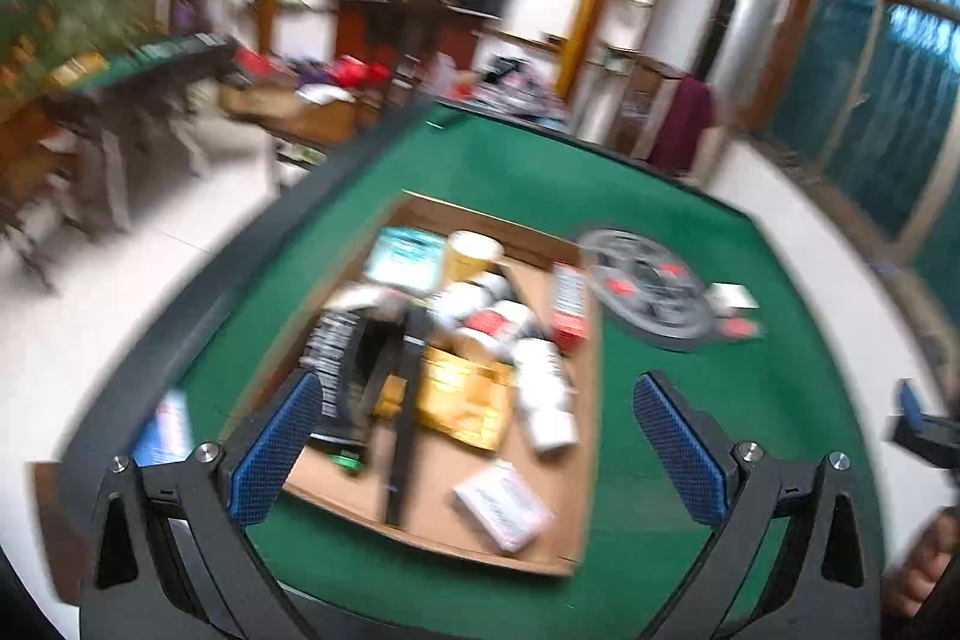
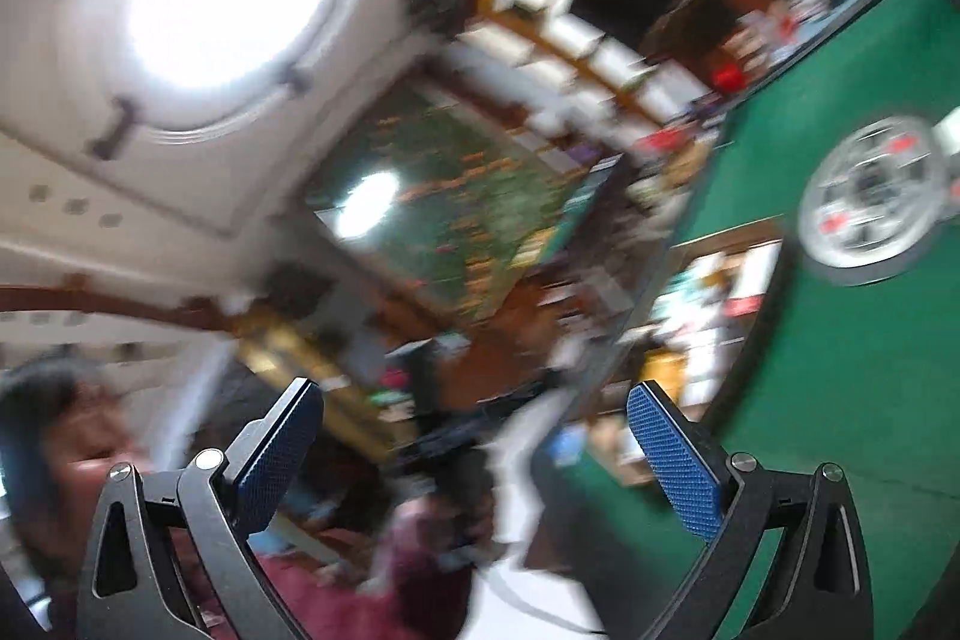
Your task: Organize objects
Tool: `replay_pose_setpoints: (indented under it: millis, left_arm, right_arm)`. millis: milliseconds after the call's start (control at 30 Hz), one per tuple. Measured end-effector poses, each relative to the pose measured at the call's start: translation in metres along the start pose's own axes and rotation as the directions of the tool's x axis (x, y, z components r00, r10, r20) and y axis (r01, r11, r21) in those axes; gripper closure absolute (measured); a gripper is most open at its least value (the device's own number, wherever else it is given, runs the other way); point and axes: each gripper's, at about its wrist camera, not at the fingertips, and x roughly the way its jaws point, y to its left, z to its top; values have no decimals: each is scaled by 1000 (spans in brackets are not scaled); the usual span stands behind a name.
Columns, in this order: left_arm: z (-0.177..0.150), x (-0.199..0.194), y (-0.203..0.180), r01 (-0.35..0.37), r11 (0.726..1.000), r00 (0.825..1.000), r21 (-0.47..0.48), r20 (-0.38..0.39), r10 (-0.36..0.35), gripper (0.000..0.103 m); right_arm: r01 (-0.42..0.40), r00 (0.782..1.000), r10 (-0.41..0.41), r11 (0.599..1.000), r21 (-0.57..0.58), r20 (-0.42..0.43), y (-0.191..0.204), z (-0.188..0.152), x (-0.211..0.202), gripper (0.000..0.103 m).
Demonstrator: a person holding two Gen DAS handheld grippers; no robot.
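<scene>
Left hand-held gripper (image 1: 478,451) hangs wide and empty over the cardboard box (image 1: 579,460) of jumbled packets.
The box lies straight ahead of me on the green surface (image 1: 690,400), its long axis running away; the right hand-held gripper (image 2: 474,451), also wide and empty, points off sideways, farther away.

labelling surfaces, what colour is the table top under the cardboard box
Green, like felt. The table top shows best in the left wrist view.
</scene>
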Motion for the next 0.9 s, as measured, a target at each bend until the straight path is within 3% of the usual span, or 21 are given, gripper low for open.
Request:
replay_pose_setpoints:
  millis: [67, 133, 300, 400, 467, 533, 567, 633, 667, 700, 733, 800, 833, 867, 900]
  left_arm:
    - [-1, -5, -8, -129, 989, 991, 75, 49, 126, 0]
    - [-3, -7, -10, -217, 967, 975, 131, 85, 207, 0]
    - [-3, -7, -7, -222, 967, 974, 124, 72, 215, 0]
    - [-6, -4, -1, -178, 979, 984, 101, 52, 173, 0]
    - [-9, -4, 7, -51, 998, 998, 48, 51, 49, 0]
    - [-8, -14, 13, 63, 998, 992, -1, 107, -63, 0]
    - [-9, -24, 14, 80, 997, 982, 0, 170, -79, 0]
    - [-17, -54, 8, -1, 999, 930, 36, 367, -12, 0]
    - [-25, -70, 1, -85, 995, 876, 53, 479, 49, 0]
    - [-35, -85, -8, -174, 983, 802, 61, 588, 106, 0]
    - [-47, -98, -19, -267, 962, 707, 61, 690, 152, 0]
    - [-62, -109, -36, -364, 929, 597, 72, 783, 173, 0]
    - [-64, -111, -43, -382, 920, 584, 89, 795, 166, 0]
    - [-66, -110, -50, -388, 915, 592, 113, 791, 153, 0]
    - [-66, -107, -56, -385, 912, 611, 138, 780, 140, 0]
  right_arm:
    - [100, 995, -100, 995, -12, 15, -1, 0, -1, 0]
    - [159, 987, -158, 987, -25, 23, 2, 1, 0, 0]
    - [277, 961, -276, 960, -47, 23, 4, 2, 9, 0]
    - [342, 940, -342, 936, -83, 24, 8, -2, 16, 0]
    - [384, 923, -383, 916, -111, 37, 11, -3, 19, 0]
    - [433, 901, -427, 891, -139, 74, 17, -3, 19, 0]
    - [461, 887, -451, 874, -153, 100, 21, -3, 18, 0]
    - [510, 860, -489, 841, -182, 149, 28, -4, 16, 0]
    - [544, 838, -515, 814, -202, 181, 33, -5, 14, 0]
    - [570, 820, -534, 793, -213, 206, 36, -6, 13, 0]
    - [609, 791, -561, 759, -230, 243, 39, -8, 11, 0]
    - [646, 761, -584, 723, -246, 282, 44, -10, 10, 0]
    - [658, 751, -592, 709, -253, 292, 45, -10, 10, 0]
    - [660, 749, -596, 707, -255, 289, 45, -9, 10, 0]
    - [660, 749, -598, 707, -254, 285, 44, -9, 9, 0]
